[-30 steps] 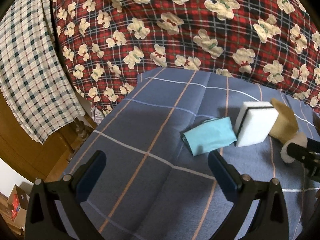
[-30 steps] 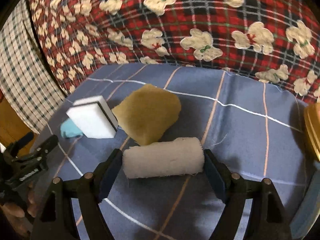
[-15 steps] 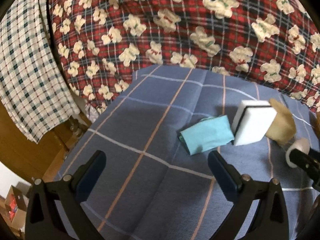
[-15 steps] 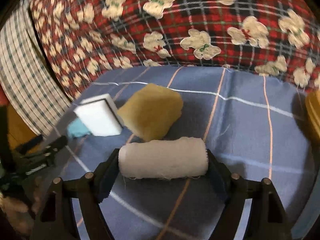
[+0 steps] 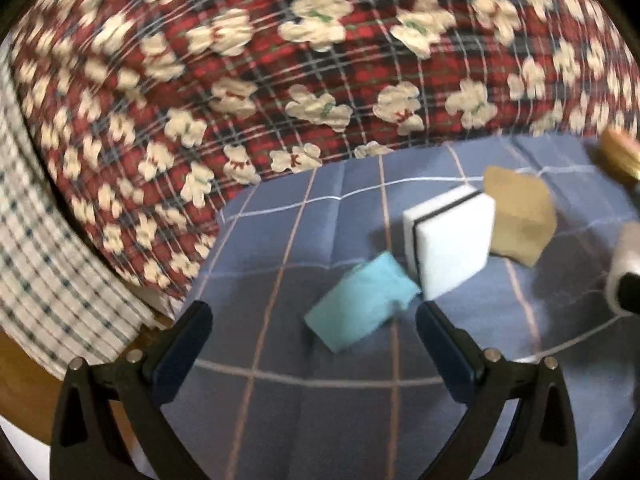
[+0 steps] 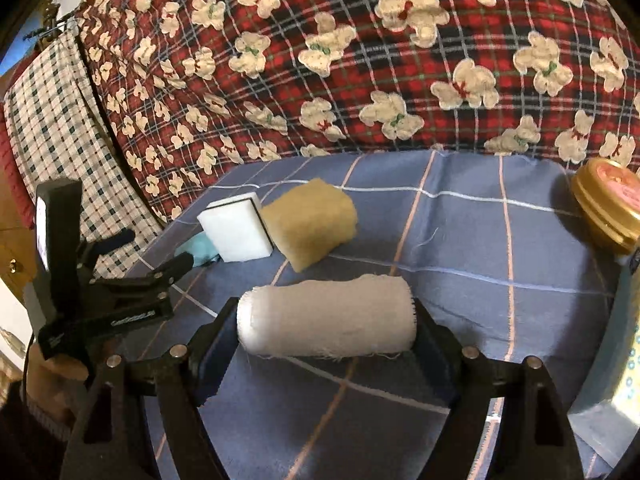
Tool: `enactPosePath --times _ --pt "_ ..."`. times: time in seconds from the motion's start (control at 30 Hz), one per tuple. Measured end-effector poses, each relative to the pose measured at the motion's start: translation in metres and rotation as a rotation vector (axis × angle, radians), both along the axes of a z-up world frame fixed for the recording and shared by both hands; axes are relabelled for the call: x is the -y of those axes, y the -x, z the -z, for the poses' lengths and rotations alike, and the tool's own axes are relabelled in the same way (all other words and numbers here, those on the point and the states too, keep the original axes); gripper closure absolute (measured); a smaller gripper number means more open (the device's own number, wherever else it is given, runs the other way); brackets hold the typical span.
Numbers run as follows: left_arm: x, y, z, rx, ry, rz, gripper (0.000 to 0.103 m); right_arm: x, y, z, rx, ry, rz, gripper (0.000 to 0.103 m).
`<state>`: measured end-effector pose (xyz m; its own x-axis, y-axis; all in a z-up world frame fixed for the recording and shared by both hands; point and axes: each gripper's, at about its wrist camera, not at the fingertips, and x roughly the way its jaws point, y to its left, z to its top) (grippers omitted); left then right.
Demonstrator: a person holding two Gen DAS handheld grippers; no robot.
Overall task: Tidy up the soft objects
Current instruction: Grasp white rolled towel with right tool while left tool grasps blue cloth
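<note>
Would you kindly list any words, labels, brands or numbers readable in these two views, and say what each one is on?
No text reads clearly in either view.
Left gripper: a line of pale lettering on its black body, too small and blurred to read.
Gold tin lid: faint marks on its pink top, too blurred to tell whether they are writing.
White sponge, tan sponge, rolled cloth, teal cloth: no text.

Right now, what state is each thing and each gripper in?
White roll: lying sideways, clamped by its ends.
Right gripper: shut on the roll.
Left gripper: open, empty.
Teal cloth: folded, lying flat.
White sponge: propped on edge.
Tan sponge: resting against white sponge.
Gold tin: lid on.
</note>
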<state>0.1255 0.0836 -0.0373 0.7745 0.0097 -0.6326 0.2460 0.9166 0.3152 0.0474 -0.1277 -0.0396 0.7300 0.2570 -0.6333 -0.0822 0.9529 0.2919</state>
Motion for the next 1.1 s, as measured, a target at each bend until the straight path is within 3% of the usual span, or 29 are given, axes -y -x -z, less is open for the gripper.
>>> enactPosePath --times 0.07,0.17,0.23,0.3,0.4,0.57,0.77,0.97,1.1 --pt "0.002 -0.012 0.003 -0.033 0.001 0.025 0.004 0.003 -0.002 0.003 -0.019 -0.016 -0.005 0.022" --pt "0.006 -0.031 0.019 -0.141 0.024 0.040 0.023 0.004 -0.004 0.005 -0.035 -0.027 -0.004 0.022" --pt "0.004 -0.031 0.017 -0.147 0.072 0.058 0.034 0.004 -0.004 0.006 -0.043 -0.029 -0.003 0.022" --pt "0.002 -0.031 0.019 -0.193 0.138 0.106 0.067 0.004 -0.005 0.008 -0.056 -0.035 -0.006 0.022" --pt "0.002 -0.027 0.020 -0.217 0.175 0.124 0.087 0.005 -0.007 0.010 -0.070 -0.052 -0.002 0.022" --pt "0.000 -0.011 0.019 -0.199 0.181 0.114 0.091 0.006 -0.005 0.008 -0.051 -0.062 0.007 0.022" --pt "-0.013 0.009 0.011 -0.173 0.309 0.086 0.092 0.005 -0.004 0.005 -0.035 -0.055 0.014 0.022" --pt "-0.019 0.033 0.000 -0.139 0.495 0.021 0.092 0.003 0.001 -0.002 0.013 -0.037 0.018 0.022" --pt "-0.008 0.047 -0.003 -0.088 0.473 -0.062 0.091 -0.003 0.006 -0.009 0.062 0.005 0.022 0.022"
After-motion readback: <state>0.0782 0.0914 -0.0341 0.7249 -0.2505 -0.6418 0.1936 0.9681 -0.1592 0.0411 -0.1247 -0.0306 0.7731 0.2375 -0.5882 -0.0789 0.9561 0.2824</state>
